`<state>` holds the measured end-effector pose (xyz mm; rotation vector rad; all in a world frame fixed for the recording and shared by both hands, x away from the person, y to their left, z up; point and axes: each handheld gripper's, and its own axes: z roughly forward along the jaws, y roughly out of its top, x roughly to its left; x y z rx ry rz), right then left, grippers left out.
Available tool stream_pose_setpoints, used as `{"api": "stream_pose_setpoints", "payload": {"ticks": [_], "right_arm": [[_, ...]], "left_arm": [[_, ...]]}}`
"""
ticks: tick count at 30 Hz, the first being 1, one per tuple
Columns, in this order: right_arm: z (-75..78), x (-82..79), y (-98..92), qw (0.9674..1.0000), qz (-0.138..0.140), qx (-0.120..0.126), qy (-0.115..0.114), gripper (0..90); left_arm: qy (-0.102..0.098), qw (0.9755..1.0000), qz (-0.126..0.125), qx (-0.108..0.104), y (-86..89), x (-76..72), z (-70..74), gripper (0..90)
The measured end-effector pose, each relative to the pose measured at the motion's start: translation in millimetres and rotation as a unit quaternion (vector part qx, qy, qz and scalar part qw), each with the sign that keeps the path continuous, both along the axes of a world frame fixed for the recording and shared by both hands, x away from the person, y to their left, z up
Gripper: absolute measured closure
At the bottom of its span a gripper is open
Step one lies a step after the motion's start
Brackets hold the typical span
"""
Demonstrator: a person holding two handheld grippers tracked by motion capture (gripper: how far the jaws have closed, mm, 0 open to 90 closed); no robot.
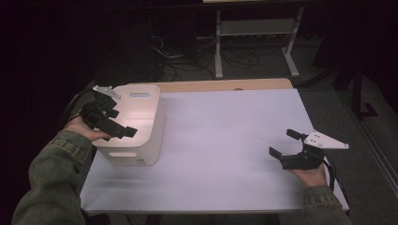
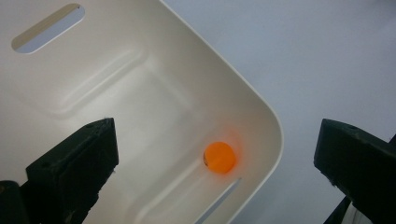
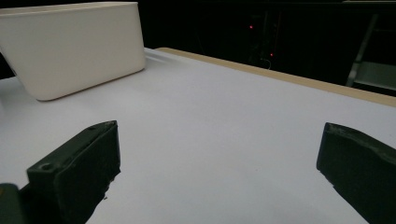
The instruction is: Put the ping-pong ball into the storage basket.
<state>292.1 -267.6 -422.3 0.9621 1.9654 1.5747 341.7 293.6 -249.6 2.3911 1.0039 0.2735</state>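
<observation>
In the high view, the left gripper point(image 1: 123, 131) hides part of the white bin's point(image 1: 141, 112) inside at the left of the frame, and the floor within is not visible there. In the left gripper view, the dark mark on the orange ball point(image 2: 219, 157) is too small to read, and the bin runs off the upper left edge.

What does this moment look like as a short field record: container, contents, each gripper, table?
container: white bin, at the table's left
contents: one orange ball on the bin's floor near a corner
left gripper: above the bin's opening, jaws open, holding nothing
right gripper: over the table's right side, jaws open, holding nothing
table: white top, wooden strip at the far edge
</observation>
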Motion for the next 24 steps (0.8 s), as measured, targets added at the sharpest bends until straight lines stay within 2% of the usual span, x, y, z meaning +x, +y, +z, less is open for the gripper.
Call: {"api": "stream_pose_setpoints", "payload": {"ticks": [10,24], "right_arm": [[-0.2,0.0,0.4,1.0,0.0,0.0,0.002,0.0],[-0.3,0.1,0.8,1.0,0.001,-0.002,0.002,0.0]], "left_arm": [[-0.011,0.9997,-0.001,-0.024,6.3,-6.6,-8.5,0.0],[-0.029,0.9985,-0.016,-0.044,2.3,-15.2,-17.0,0.0]]}}
